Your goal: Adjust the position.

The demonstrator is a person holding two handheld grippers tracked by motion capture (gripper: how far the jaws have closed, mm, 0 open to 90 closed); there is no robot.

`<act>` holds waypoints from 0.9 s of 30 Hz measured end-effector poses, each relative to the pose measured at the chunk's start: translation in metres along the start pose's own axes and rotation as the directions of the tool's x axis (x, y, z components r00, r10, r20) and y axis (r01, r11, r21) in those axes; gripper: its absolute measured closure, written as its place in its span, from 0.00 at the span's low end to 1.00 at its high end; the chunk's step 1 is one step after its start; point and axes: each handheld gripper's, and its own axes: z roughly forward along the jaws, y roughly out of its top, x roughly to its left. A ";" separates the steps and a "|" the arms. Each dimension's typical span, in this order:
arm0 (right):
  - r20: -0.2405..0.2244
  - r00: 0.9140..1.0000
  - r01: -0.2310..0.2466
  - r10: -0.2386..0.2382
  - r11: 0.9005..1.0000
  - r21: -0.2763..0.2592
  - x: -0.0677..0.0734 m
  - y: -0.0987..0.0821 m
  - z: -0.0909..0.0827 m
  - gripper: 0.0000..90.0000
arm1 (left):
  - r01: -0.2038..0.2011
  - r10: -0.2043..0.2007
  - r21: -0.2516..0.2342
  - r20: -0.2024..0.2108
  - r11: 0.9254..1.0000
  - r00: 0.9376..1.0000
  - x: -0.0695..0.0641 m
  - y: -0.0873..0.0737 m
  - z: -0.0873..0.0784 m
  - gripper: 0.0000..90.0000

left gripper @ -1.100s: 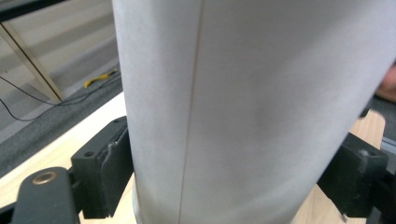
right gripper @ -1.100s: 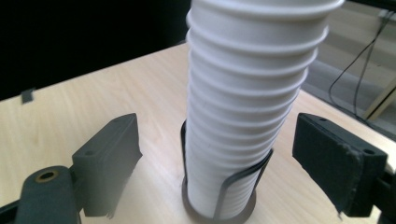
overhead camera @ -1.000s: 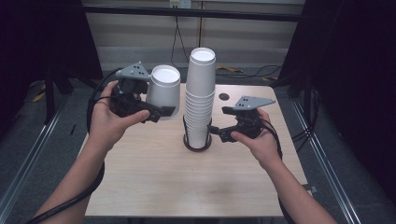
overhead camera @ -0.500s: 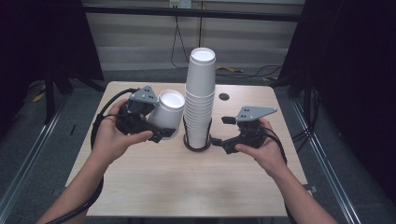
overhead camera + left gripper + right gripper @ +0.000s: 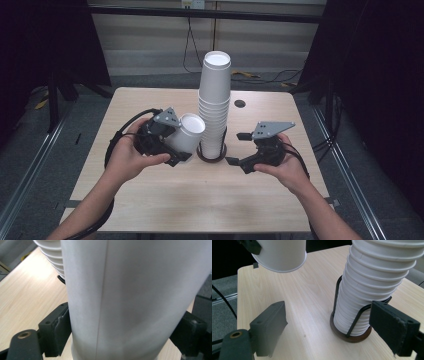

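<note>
Left fingers (image 5: 53, 332): closed on the sides of a white paper cup (image 5: 185, 137), pads pressed to its wall.
Right fingers (image 5: 270, 323): spread wide, holding nothing, either side of the cup stack's (image 5: 215, 112) foot without touching.
Cup axis: tilted, mouth up and toward the stack, base toward the left gripper (image 5: 167, 142).
Cup place: above the worktop (image 5: 200, 200), just left of the stack in its wire holder (image 5: 352, 322).
Right gripper (image 5: 240, 150): just right of the holder.

High view looks down; both gripper views, close in, share the cup stack (image 5: 215, 107)
</note>
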 end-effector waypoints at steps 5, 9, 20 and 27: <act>-0.022 1.000 0.003 -0.003 1.000 0.000 0.000 -0.004 -0.001 0.16 | -0.023 0.022 0.033 0.015 0.999 1.000 -0.002 0.001 0.006 0.17; -0.047 0.999 0.014 -0.014 1.000 -0.008 0.001 -0.005 -0.003 0.16 | -0.039 0.038 0.072 0.026 0.997 0.999 -0.005 0.002 0.013 0.17; -0.117 0.991 0.073 -0.068 0.997 0.037 0.008 -0.012 -0.004 0.16 | -0.111 0.104 0.158 0.051 0.981 0.993 -0.017 0.010 0.029 0.17; -0.132 0.988 0.090 -0.085 0.995 0.035 0.009 -0.013 -0.005 0.16 | -0.148 0.133 0.222 0.082 0.964 0.988 -0.026 0.013 0.041 0.17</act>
